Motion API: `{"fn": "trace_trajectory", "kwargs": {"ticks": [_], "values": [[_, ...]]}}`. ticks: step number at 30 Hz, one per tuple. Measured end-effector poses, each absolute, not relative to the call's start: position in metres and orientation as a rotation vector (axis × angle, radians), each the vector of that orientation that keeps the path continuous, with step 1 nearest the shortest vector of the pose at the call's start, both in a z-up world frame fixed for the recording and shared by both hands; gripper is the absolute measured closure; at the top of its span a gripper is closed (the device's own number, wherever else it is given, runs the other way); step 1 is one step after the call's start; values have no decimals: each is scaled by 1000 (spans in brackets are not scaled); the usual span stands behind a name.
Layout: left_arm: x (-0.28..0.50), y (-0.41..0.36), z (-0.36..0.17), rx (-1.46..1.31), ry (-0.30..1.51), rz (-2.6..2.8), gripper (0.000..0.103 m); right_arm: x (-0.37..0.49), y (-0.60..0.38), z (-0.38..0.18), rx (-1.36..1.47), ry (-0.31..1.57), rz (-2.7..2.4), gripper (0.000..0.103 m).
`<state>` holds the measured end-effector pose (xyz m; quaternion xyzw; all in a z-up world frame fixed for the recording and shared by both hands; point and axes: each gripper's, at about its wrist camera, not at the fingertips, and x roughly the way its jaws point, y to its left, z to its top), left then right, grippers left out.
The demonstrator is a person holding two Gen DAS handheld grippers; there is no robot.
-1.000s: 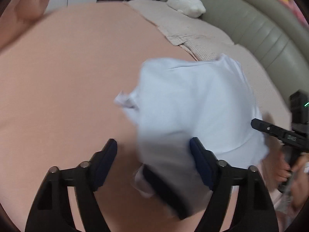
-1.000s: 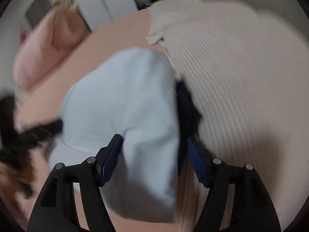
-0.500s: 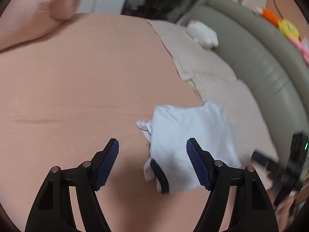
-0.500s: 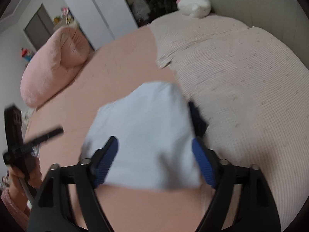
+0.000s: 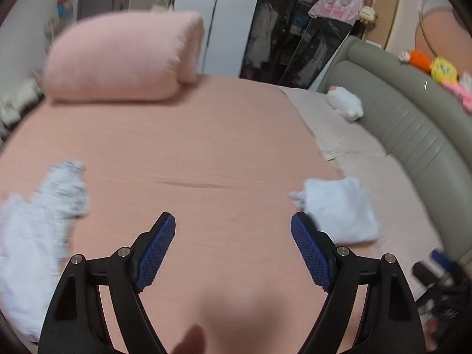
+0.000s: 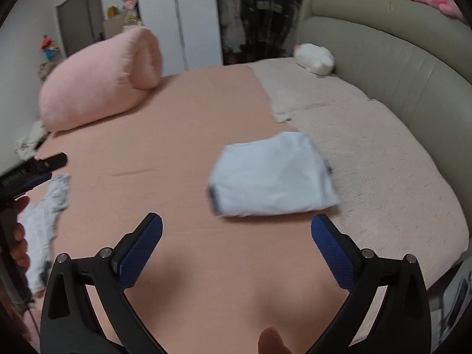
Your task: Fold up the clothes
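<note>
The pale blue folded cotton garment (image 6: 273, 175) lies as a neat, squarish packet on the peach-pink bed sheet (image 6: 183, 135), right at the seam where the sheet meets the beige waffle-textured blanket (image 6: 368, 147), so by the look of it this fold is finished and the step in hand is the changeover to another piece. Both tools hang above the bed with nothing in them: the left gripper (image 5: 233, 250) has its blue-padded fingers (image 5: 156, 253) spread wide over bare sheet, and the right gripper (image 6: 236, 253) is equally wide apart, its fingers (image 6: 138, 250) short of the packet and not touching it. The packet looks flat and compact, with a dark trim showing at its left and right edges and a small white scrap, perhaps a label, poking out on one side in the left view (image 5: 296, 197). The likely next target is the crumpled white garment with a faint grey print (image 5: 32, 236), lying loose on the left side of the bed, well apart from the folded one. Picking it up would call for swinging both grippers leftward, finding two edges or corners in the heap, closing on a single layer each and spreading it flat on the open middle of the sheet; its outline is blurred here, so which part is a sleeve or a hem cannot be told
</note>
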<state>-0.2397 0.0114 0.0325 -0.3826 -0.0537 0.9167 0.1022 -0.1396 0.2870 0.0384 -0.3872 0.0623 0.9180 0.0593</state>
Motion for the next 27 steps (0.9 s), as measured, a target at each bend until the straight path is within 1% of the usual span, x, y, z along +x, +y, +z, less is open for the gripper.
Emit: {"fn": "trace_trajectory", "kwargs": {"ticks": [3, 7, 9, 14, 16, 23, 27], "values": [[-201, -12, 47, -1098, -82, 2752, 20, -116, 250, 51, -1158, 136, 2818, 1], [-159, -35, 54, -1089, -126, 2793, 20, -92, 211, 52, -1159, 0, 2826, 1], [-137, -46, 58, -1084, -148, 2813, 20, -81, 197, 50, -1175, -33, 2804, 1], [-92, -48, 49, -1081, -124, 2854, 20, -54, 183, 42, -1232, 16, 2807, 1], [-75, -47, 42, -1091, -141, 2849, 20, -43, 180, 39, -1234, 22, 2798, 1], [-20, -45, 10, -1127, -275, 2838, 20, 2, 179, 15, -1251, 49, 2771, 1], [-5, -38, -2, -1166, -193, 2839, 20, 15, 174, 0, -1299, 33, 2749, 1]]}}
